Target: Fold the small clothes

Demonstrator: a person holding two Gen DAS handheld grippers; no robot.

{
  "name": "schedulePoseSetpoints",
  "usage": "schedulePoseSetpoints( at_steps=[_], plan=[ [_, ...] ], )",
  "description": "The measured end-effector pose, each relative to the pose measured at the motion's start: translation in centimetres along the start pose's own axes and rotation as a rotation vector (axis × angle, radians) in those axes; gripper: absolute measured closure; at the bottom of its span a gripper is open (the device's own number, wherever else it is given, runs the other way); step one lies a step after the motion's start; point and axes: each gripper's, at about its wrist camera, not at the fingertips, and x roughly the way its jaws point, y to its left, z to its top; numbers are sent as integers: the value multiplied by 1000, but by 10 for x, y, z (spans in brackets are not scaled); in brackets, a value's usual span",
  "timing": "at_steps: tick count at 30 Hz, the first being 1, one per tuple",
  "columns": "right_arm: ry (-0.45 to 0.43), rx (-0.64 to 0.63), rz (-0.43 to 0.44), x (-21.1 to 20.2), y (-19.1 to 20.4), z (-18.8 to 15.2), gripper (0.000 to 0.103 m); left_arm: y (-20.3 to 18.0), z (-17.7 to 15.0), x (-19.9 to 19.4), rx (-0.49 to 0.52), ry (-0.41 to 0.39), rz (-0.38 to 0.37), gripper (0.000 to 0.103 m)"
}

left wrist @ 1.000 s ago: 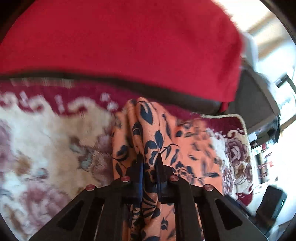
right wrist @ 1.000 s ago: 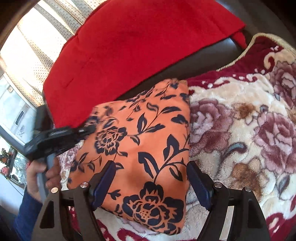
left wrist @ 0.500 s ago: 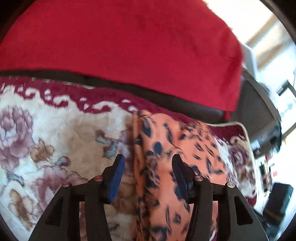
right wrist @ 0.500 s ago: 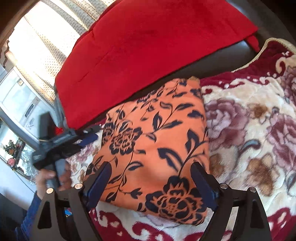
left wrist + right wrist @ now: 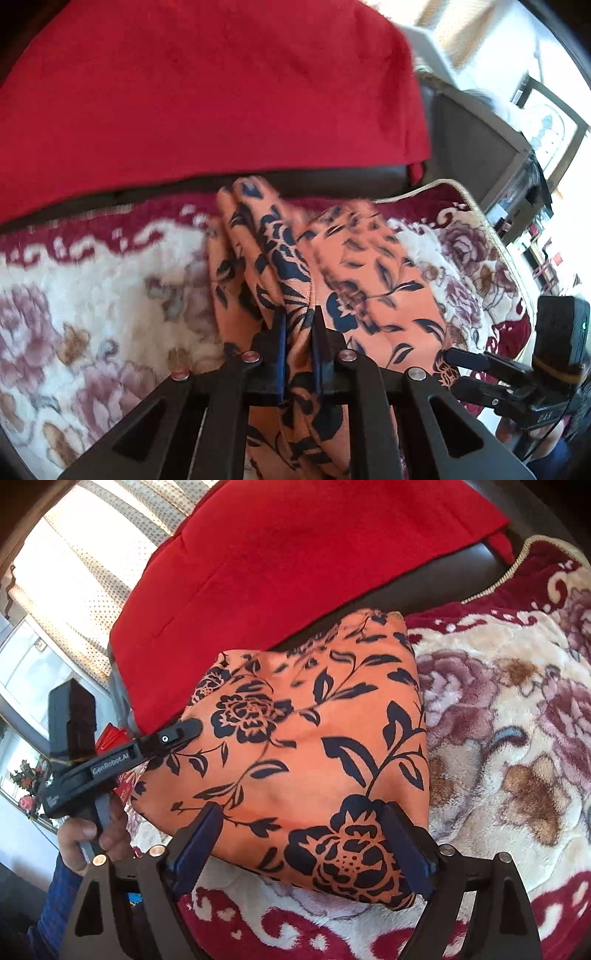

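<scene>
The left wrist view shows the left hand-held gripper (image 5: 298,350) with its jaws closing on a bunched ridge of the orange flowered cloth (image 5: 369,295); the blue pads (image 5: 281,354) press the fabric from both sides. The right hand-held gripper (image 5: 454,369) enters at the lower right edge of this frame.

The right wrist view shows what the first does not: the cloth (image 5: 317,746) lies as a folded, nearly square piece in the middle of the frame. The right hand-held gripper (image 5: 303,849) is released, its fingers wide apart over the near edge of the cloth. At the left, a hand (image 5: 85,838) in a dark blue sleeve holds the left hand-held gripper (image 5: 184,731) at the cloth's far side.

The cloth rests on a cream and dark red flowered blanket (image 5: 517,720). A red cover (image 5: 295,554) lies behind it. Bright curtains (image 5: 74,554) fill the upper left.
</scene>
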Motion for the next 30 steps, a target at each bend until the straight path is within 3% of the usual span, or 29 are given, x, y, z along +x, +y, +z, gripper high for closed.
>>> schedulePoseSetpoints(
  at_steps=[3, 7, 11, 12, 14, 17, 19, 22, 25, 27, 30],
  plan=[
    [2, 0, 17, 0, -1, -1, 14, 23, -28, 27, -63, 81, 27, 88],
    [5, 1, 13, 1, -1, 2, 14, 34, -35, 11, -153, 45, 16, 75],
    [-36, 21, 54, -8, 3, 10, 14, 23, -42, -21, -142, -27, 31, 66],
    [-37, 55, 95, -8, -1, 10, 13, 22, -49, -21, -142, -21, 35, 66],
    [-5, 155, 176, 3, -19, 8, 11, 20, -67, -3, -125, 67, 79, 66],
    [15, 371, 270, 14, -57, 3, 12, 33, -88, -2, -219, 45, 38, 66],
    [-20, 348, 277, 0, -50, 14, 10, 29, -91, -9, -199, 35, 54, 66],
    [-42, 287, 333, -5, -33, 45, 10, 23, -92, -5, -163, 42, 75, 64],
    [36, 320, 363, 27, -44, 82, 10, 21, -85, -13, -177, 42, 71, 66],
    [112, 405, 314, 61, -69, 96, 10, 13, -62, -19, -159, 6, 38, 67],
    [124, 406, 378, 68, -71, 110, 8, 5, -25, -24, -81, -67, 11, 58]
  ],
)
